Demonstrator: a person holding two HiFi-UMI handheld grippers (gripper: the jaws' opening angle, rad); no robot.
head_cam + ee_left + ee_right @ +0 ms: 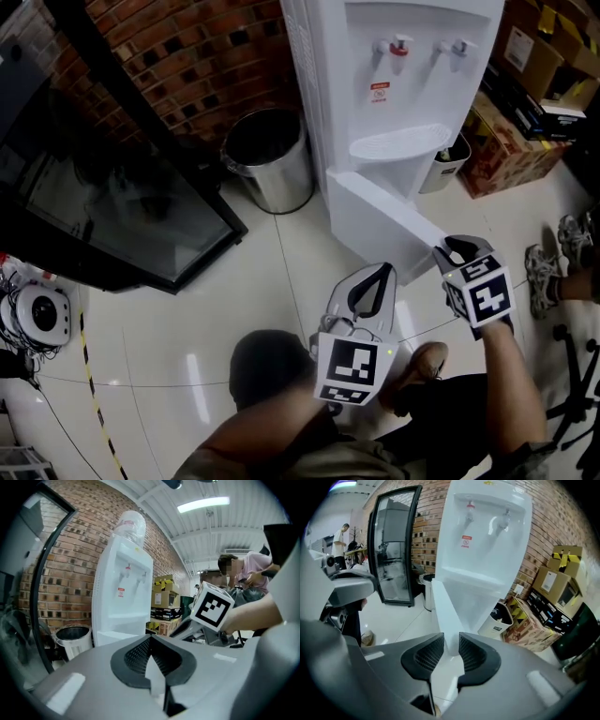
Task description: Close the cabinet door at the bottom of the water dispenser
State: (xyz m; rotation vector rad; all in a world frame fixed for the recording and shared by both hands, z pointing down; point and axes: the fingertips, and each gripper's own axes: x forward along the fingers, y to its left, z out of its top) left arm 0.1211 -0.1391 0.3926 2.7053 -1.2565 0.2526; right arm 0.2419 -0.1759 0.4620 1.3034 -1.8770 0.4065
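Observation:
The white water dispenser (394, 84) stands against the brick wall. Its bottom cabinet door (384, 220) is swung out toward me. In the head view my right gripper (453, 248) sits at the door's free edge. In the right gripper view the door's edge (443, 611) runs between the two pads of the right gripper (451, 641), which press on it. My left gripper (382, 272) hovers to the left of the door, jaws shut with nothing in them. The left gripper view shows its closed tips (150, 639) and the dispenser (122, 597) beyond.
A steel bin (267, 155) stands left of the dispenser, and a black glass-door cabinet (103, 187) further left. A small white bin (448, 159) and cardboard boxes (511, 122) are on the right. Someone's shoes (544, 272) stand near the right edge.

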